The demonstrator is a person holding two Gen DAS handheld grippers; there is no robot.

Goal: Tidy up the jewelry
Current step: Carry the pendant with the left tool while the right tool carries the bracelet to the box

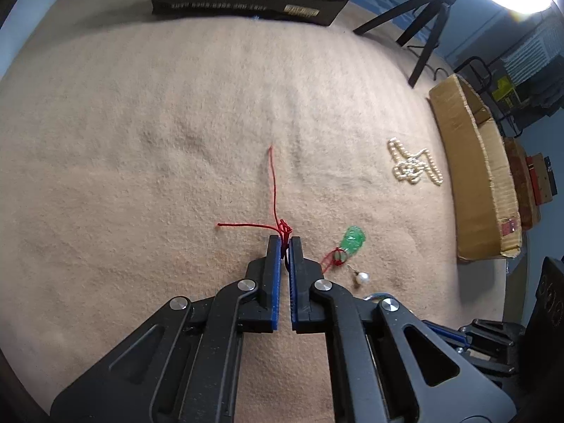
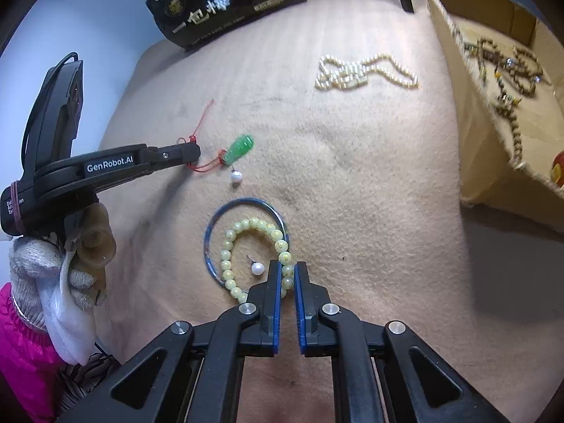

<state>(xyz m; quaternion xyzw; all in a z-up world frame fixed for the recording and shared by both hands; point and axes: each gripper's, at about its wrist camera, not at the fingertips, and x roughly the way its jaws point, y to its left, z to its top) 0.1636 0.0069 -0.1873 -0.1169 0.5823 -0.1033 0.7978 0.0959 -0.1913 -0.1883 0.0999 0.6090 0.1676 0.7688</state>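
My left gripper (image 1: 285, 241) is shut on the red cord (image 1: 273, 190) of a green jade pendant (image 1: 352, 239), low on the beige cloth; it also shows in the right wrist view (image 2: 195, 153), with the pendant (image 2: 239, 148) beside it. My right gripper (image 2: 288, 268) is shut on a pale yellow bead bracelet (image 2: 246, 227) that lies inside a blue bangle (image 2: 211, 225). A pearl earring (image 2: 257, 268) lies within the bracelet, another pearl earring (image 2: 236, 176) lies near the pendant. A pearl necklace (image 2: 366, 70) lies further off.
A cardboard box (image 2: 493, 148) at the right holds several dark bead strings (image 2: 507, 70). A black printed package (image 2: 225, 0) lies at the far edge of the cloth. A tripod (image 1: 423, 21) stands beyond the cloth. The pearl necklace also shows in the left wrist view (image 1: 414, 165).
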